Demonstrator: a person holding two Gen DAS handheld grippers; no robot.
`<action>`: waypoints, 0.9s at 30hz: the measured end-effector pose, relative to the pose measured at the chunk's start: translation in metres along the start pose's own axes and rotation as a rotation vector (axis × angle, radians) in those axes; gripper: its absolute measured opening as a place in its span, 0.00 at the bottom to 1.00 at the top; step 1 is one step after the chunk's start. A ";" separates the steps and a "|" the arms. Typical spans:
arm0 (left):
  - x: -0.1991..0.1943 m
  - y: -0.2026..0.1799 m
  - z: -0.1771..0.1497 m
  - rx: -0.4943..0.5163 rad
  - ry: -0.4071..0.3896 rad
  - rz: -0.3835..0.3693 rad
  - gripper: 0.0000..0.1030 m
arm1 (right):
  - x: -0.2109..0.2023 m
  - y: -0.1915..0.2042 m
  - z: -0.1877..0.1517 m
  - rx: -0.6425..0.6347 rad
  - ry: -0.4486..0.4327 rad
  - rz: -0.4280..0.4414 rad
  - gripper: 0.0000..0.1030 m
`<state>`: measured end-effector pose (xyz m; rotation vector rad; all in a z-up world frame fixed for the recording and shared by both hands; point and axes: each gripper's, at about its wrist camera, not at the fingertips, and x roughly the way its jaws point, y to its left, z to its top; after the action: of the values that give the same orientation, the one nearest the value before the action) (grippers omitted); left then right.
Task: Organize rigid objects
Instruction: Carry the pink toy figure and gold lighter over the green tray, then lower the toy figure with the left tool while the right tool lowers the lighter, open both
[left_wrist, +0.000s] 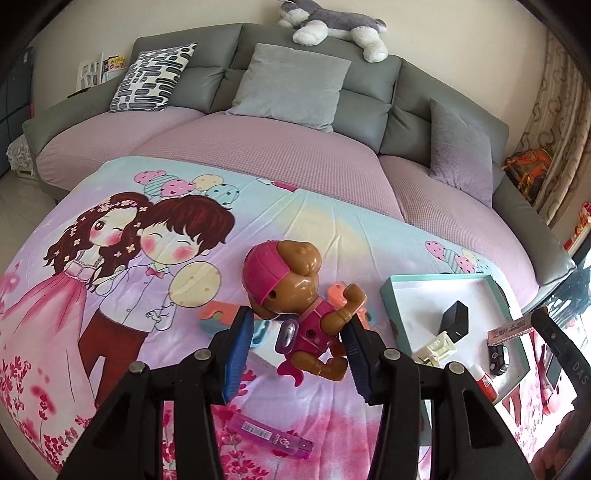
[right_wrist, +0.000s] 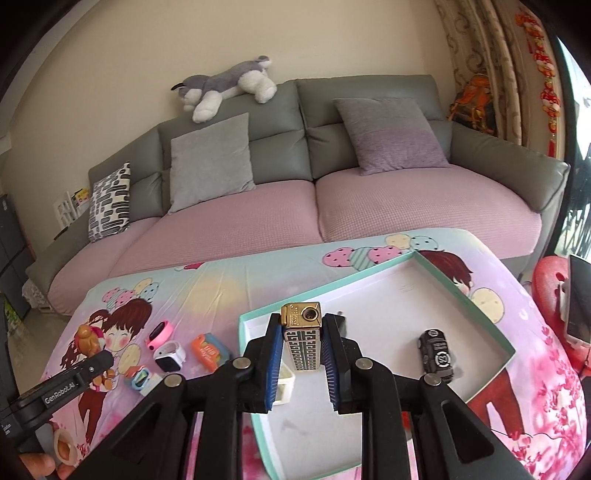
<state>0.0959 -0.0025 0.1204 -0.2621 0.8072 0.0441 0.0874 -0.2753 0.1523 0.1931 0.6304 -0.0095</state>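
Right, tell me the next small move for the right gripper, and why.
Probably lower the lighter a little and open: the right gripper already holds it upright over the white floor of the teal box, where the toy car already lies. The left gripper holds the toy dog outside the box.

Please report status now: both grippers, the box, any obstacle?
Left gripper shut on dog figure. Right gripper shut on lighter, over teal box. Toy car inside; nothing blocking.
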 end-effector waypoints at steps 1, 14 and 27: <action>0.001 -0.007 0.000 0.014 0.003 -0.005 0.48 | 0.000 -0.008 0.001 0.015 -0.001 -0.014 0.22; 0.017 -0.114 -0.024 0.254 0.079 -0.147 0.48 | -0.007 -0.075 0.001 0.120 -0.023 -0.166 0.22; 0.046 -0.171 -0.063 0.415 0.195 -0.182 0.48 | 0.021 -0.094 -0.014 0.155 0.079 -0.167 0.22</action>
<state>0.1071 -0.1865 0.0827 0.0551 0.9617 -0.3221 0.0899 -0.3643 0.1119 0.2907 0.7237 -0.2133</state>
